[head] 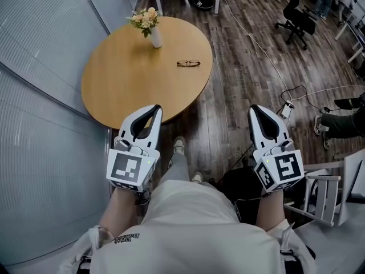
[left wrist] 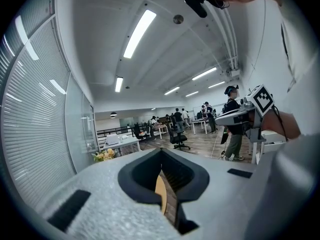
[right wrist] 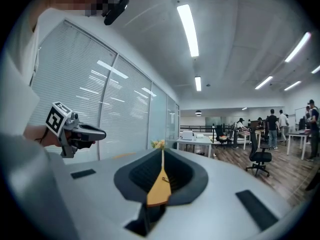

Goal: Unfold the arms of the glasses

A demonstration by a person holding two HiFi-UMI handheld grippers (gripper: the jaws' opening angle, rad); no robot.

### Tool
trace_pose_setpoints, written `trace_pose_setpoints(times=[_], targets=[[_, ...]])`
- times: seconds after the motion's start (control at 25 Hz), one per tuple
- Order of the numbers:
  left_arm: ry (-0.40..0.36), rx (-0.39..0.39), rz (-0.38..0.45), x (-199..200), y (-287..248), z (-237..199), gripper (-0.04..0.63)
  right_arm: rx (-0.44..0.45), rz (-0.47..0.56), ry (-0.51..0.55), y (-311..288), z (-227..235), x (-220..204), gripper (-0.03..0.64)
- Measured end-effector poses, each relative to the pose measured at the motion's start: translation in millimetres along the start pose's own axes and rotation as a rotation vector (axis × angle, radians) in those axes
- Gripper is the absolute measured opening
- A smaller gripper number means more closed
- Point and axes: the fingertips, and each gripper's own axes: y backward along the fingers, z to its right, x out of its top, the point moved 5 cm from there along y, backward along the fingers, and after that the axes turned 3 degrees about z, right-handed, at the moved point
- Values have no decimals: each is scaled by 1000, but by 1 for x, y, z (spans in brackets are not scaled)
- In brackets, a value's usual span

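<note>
Wooden round bench [head: 131,79], smooth matte tan top, sits on a dark plank floor [head: 239,79]. Glasses [head: 188,63] lie flat on the bench near its right edge: thin dark frame, two oval lenses, too small to tell how the arms sit. Nothing touches them. White ceramic vase [head: 155,37] stands upright toward the far side of the bench, holding pale cream and yellow flowers [head: 144,20], well apart from the glasses.

Left tongs [head: 154,110]: white speckled plastic shell, black rubbery inner lining, tapered pointed shape, jaws together and empty. They are held low by the person's body, short of the near bench edge. Right tongs [head: 255,108]: same build, jaws together with nothing between them, out over the floor to the right of the bench. Both are well apart from the glasses. Each carries a cube [head: 126,169] with black and white square markers at its rear. Ribbed grey blinds [head: 34,50] line the left wall.
</note>
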Motion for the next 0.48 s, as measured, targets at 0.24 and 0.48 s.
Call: trace_pose_setpoints(times=[0.24,0.48], targets=[[19,9,-13,-10,-15,-14,23,7,-15,11,-22,-1,-4,34],[33,-4,-32,-26,-39,-40,23,19,-35,15,-58,-4,-10,34]])
